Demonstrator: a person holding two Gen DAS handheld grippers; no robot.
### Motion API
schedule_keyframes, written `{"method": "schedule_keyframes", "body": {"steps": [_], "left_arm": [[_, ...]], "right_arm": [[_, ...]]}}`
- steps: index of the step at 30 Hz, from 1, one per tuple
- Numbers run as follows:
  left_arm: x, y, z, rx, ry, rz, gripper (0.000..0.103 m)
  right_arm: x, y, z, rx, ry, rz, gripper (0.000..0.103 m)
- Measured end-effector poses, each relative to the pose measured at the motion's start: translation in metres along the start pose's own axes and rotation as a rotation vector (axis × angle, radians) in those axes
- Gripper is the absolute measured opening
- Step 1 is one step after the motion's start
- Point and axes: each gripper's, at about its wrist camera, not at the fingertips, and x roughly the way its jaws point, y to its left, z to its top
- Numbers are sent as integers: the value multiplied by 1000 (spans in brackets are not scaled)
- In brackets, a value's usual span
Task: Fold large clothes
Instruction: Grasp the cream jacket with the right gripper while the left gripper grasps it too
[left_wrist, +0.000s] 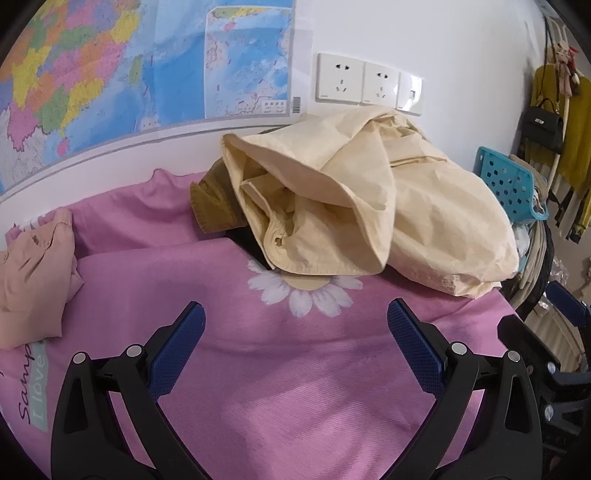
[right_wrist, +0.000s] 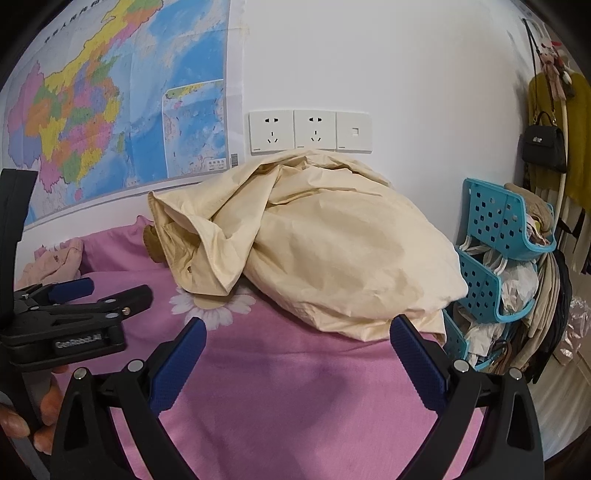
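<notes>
Step in hand: the approach, by my reading; nothing is gripped and no fold is started
Garment: the crumpled cream-yellow cotton jacket (left_wrist: 369, 206) lies heaped at the far side of the pink daisy-print bedsheet (left_wrist: 280, 387), against the white wall under the sockets, partly over an olive-brown garment (left_wrist: 210, 203)
Left gripper (left_wrist: 295, 354): jaws spread wide, empty, over bare sheet short of the heap
Right gripper (right_wrist: 297, 363): jaws spread wide, empty, its right tip near the jacket's lower hem
Next move: probably reach in, pinch a hem or shoulder on each side, and drag the jacket out flat onto the open sheet
</notes>
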Motion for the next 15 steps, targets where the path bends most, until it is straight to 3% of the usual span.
{"method": "schedule_keyframes", "body": {"steps": [9, 11, 15], "left_arm": [[26, 33, 16, 7, 5, 96, 98], [32, 41, 21, 4, 6, 111, 98], [41, 51, 27, 3, 2, 139, 98]], "right_arm": [[71, -4, 12, -151, 67, -93, 97], [92, 3, 11, -218, 94, -109, 97], [128, 23, 1, -404, 95, -227, 96]]}}
